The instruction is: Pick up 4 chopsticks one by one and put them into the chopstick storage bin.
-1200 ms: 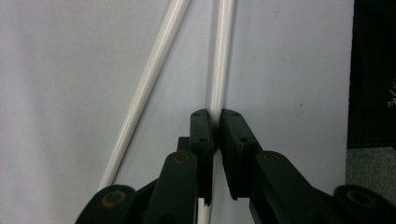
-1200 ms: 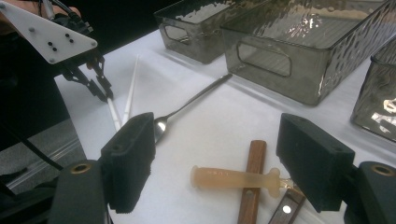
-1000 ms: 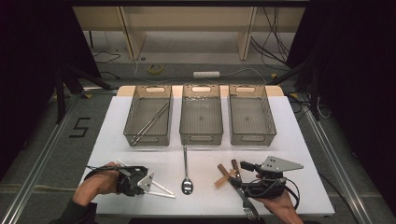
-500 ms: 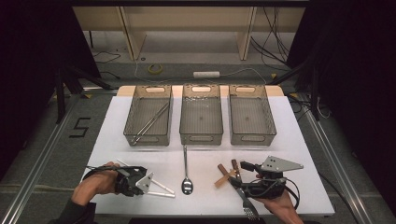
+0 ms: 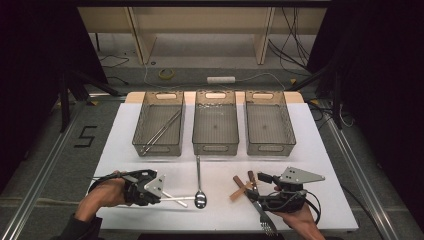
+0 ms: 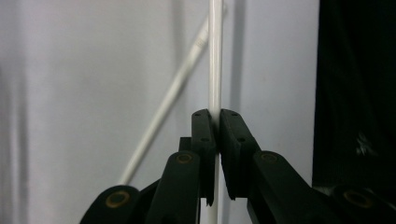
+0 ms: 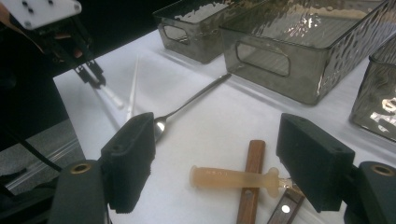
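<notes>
My left gripper (image 5: 159,192) (image 6: 215,116) is at the table's front left, shut on a white chopstick (image 6: 215,70) (image 5: 175,199) that runs straight out from its jaws. A second white chopstick (image 6: 173,93) lies slanted on the white tabletop beside it. My right gripper (image 5: 257,187) (image 7: 219,135) rests at the front right, open. Between its pads lies a tan-handled utensil (image 7: 233,178) across a brown wooden handle (image 7: 252,186) (image 5: 241,190). The right gripper view also has the left gripper (image 7: 95,74) farther off, pinching its chopstick (image 7: 112,100).
A metal spoon (image 5: 199,185) (image 7: 187,105) lies between the two grippers, and a fork (image 5: 265,220) lies by the right hand. Three clear bins stand in a row behind: the left bin (image 5: 145,145) holds metal chopsticks (image 5: 161,131), then the middle bin (image 5: 215,147) and the right bin (image 5: 270,147).
The left gripper has risen a little with the white chopstick in its jaws. The right gripper has stayed where it was.
</notes>
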Motion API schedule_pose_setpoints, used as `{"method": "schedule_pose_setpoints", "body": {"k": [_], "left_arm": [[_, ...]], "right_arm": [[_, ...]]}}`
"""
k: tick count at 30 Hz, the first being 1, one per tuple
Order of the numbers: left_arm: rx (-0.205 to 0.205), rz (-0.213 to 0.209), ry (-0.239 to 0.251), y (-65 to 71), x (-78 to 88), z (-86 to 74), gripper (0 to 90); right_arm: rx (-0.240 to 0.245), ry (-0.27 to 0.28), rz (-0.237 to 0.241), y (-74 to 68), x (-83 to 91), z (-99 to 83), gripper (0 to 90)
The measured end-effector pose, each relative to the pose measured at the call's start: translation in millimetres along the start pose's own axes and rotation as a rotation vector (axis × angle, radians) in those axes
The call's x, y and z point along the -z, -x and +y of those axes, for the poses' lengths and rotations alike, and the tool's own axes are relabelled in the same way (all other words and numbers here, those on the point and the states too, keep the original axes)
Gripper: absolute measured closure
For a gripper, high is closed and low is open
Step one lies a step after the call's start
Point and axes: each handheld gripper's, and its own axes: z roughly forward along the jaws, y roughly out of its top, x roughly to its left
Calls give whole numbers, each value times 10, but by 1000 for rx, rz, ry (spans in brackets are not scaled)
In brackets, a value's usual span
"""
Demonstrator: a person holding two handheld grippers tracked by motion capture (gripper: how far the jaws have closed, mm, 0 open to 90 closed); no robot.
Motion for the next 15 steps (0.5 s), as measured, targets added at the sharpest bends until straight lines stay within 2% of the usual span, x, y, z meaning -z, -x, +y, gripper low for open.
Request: {"method": "schedule_pose_setpoints", "body": {"k": [6, 10, 15], "left_arm": [[173, 92, 135, -119, 188, 60, 841], [284, 151, 191, -238, 309, 65, 841], [399, 203, 231, -412, 399, 17, 841]], "right_arm": [[-6, 2, -1, 7, 5, -1, 292], [-7, 2, -2, 13, 2, -3, 292], [-9, 4, -3, 16, 1, -4, 292]]}}
